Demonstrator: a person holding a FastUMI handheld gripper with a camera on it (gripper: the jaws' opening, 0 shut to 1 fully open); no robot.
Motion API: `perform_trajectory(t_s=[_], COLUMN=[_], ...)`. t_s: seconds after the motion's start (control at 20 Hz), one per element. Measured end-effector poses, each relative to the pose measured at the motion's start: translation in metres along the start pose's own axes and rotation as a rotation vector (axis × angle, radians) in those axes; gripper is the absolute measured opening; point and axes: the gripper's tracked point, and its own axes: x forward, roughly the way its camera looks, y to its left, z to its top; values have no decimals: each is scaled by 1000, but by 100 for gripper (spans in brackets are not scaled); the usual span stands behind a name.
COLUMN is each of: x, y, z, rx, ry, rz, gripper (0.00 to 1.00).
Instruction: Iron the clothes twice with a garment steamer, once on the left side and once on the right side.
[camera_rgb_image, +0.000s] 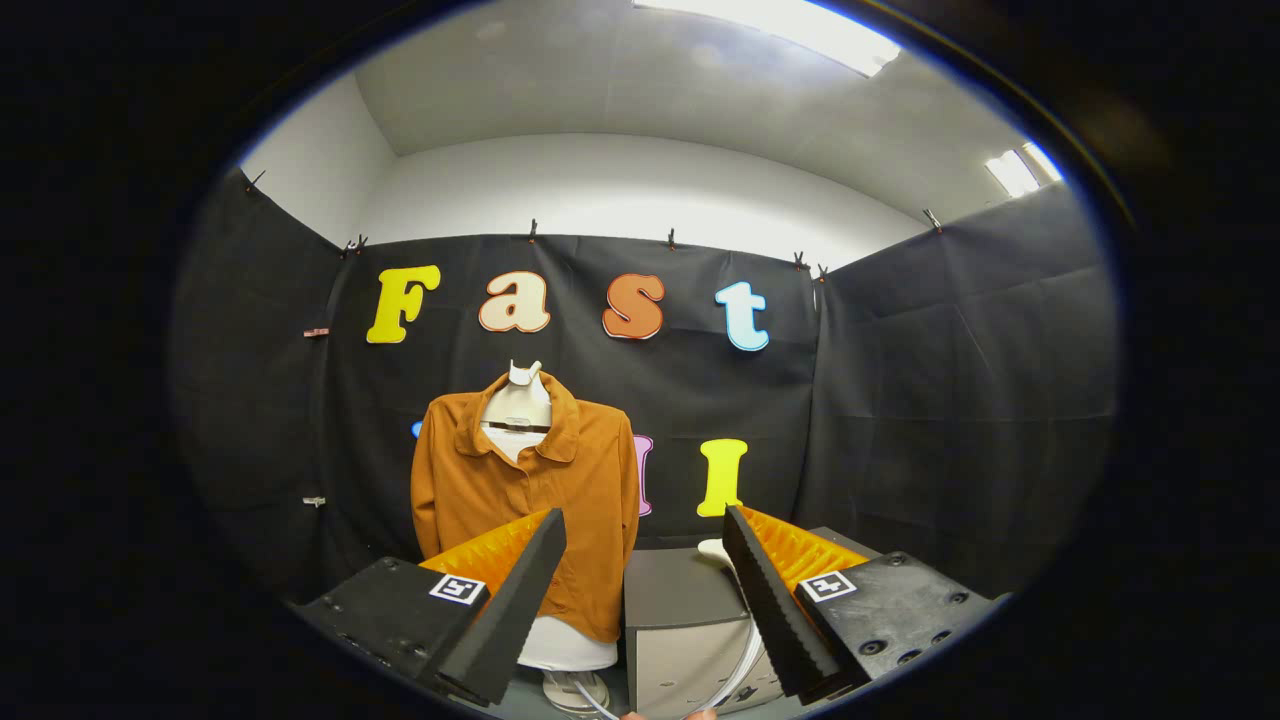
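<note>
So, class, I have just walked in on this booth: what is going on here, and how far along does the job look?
A person is holding a gripper out toward an orange shirt that hangs on a white dress form. The gripper's fingers are open and hold nothing. Beyond them, to the right of the shirt, stands a grey box with a white object, probably the steamer, partly hidden behind the right finger. A white cord hangs down the box. Ironing seems not yet begun.

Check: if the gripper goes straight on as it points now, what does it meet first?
Probably the grey box just ahead of the open gripper, between its fingers. The orange shirt stands beside the box, off toward one finger. Depth is unclear.
</note>
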Motion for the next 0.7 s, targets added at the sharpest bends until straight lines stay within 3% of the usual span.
perform_trajectory(t_s=[0.45, 0.7], x=[-1, 18], y=[-4, -21], z=[-8, -28], rx=[0, 11], ry=[1, 69], rz=[-2, -14], gripper=[98, 98])
